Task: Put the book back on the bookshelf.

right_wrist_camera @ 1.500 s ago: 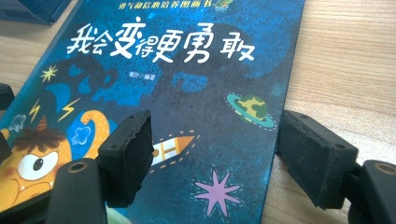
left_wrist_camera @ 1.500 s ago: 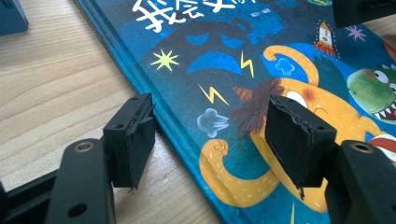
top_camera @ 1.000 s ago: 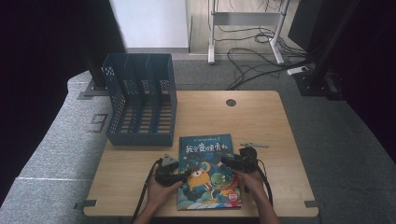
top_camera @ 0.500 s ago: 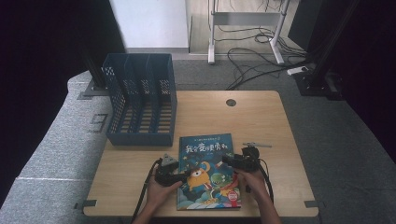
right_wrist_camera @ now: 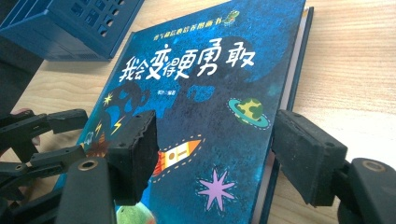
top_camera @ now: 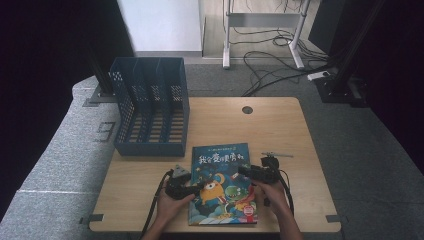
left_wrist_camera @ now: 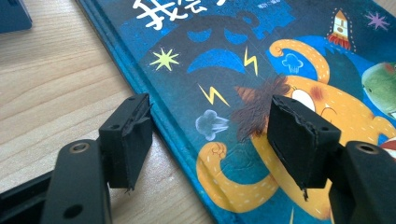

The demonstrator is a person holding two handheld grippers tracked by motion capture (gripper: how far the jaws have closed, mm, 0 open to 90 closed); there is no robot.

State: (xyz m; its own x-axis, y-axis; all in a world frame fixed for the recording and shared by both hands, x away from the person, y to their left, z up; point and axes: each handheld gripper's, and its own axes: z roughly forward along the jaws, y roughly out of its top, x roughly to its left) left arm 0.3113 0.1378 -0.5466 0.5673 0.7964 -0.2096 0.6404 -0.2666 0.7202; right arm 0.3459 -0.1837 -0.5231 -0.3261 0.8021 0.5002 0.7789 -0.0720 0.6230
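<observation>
Since the book [top_camera: 223,184] lies flat at the near edge of the table [top_camera: 280,125], long axis running near to far, the left gripper [left_wrist_camera: 210,140] and right gripper [right_wrist_camera: 215,149] each straddle a side edge — jaws apart, nothing clamped, both equally close.

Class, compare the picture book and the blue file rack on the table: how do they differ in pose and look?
The book lies flat near the table's front edge; the rack stands upright at the back left. The book's cover is a colourful cartoon; the rack is plain, with perforated dividers. Both are mainly blue and rest on the wooden table.
</observation>
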